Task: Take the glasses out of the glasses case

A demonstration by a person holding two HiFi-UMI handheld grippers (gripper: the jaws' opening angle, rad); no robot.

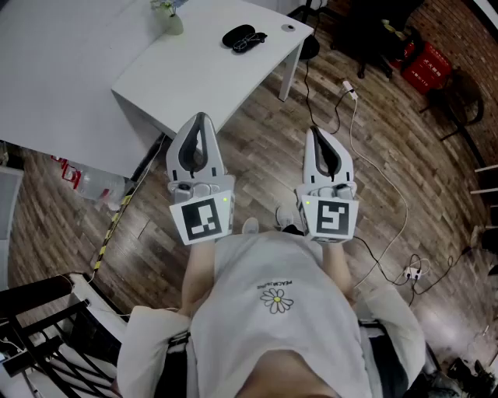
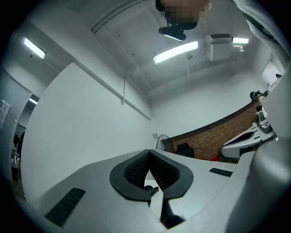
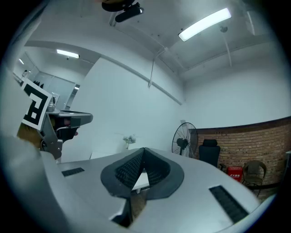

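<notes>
A black glasses case (image 1: 243, 36) lies near the far corner of the white table (image 1: 194, 78), seen in the head view; I cannot tell whether it is open or closed. Both grippers hang over the wooden floor, well short of the table. My left gripper (image 1: 201, 116) has its jaws together at the tips and holds nothing. Through the gap behind its tips (image 2: 148, 152) a small dark shape, the case (image 2: 151, 189), shows on the table. My right gripper (image 1: 314, 130) is also shut and empty, and its own view (image 3: 143, 149) shows only a strip of the table (image 3: 142, 179).
A small vase with a plant (image 1: 168, 17) and a little round object (image 1: 289, 28) are on the table. Cables and a power strip (image 1: 348, 87) run over the floor at right. A red crate (image 1: 424, 66), a fan (image 3: 183, 140) and chairs stand by the brick wall.
</notes>
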